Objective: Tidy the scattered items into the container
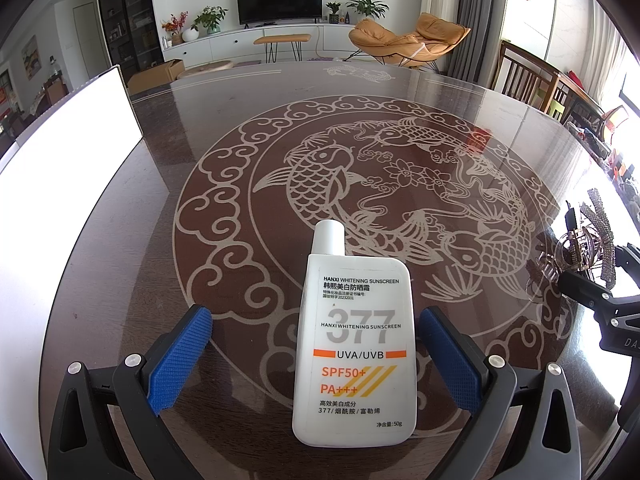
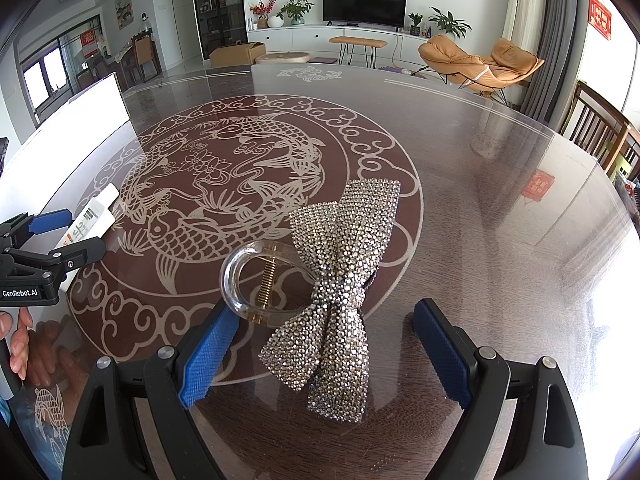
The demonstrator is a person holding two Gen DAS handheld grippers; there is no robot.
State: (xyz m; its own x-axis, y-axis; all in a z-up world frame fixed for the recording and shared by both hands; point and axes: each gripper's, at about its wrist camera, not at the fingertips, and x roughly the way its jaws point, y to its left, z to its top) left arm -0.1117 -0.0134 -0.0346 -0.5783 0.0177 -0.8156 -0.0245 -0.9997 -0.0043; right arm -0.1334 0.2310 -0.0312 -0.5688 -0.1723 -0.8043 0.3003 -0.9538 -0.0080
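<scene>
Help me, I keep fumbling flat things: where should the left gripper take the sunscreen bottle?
Grip the sunscreen bottle across its wide flat body, on the two long edges, coming from its base end. It lies flat between the open left gripper.

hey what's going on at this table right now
A person holds a tool in each hand over a glass-topped table. The left tool sits open around a white sunscreen bottle lying flat. The right tool is open around a rhinestone bow hair clip. Neither is gripped yet. A white container stands at the table's left edge.
</scene>
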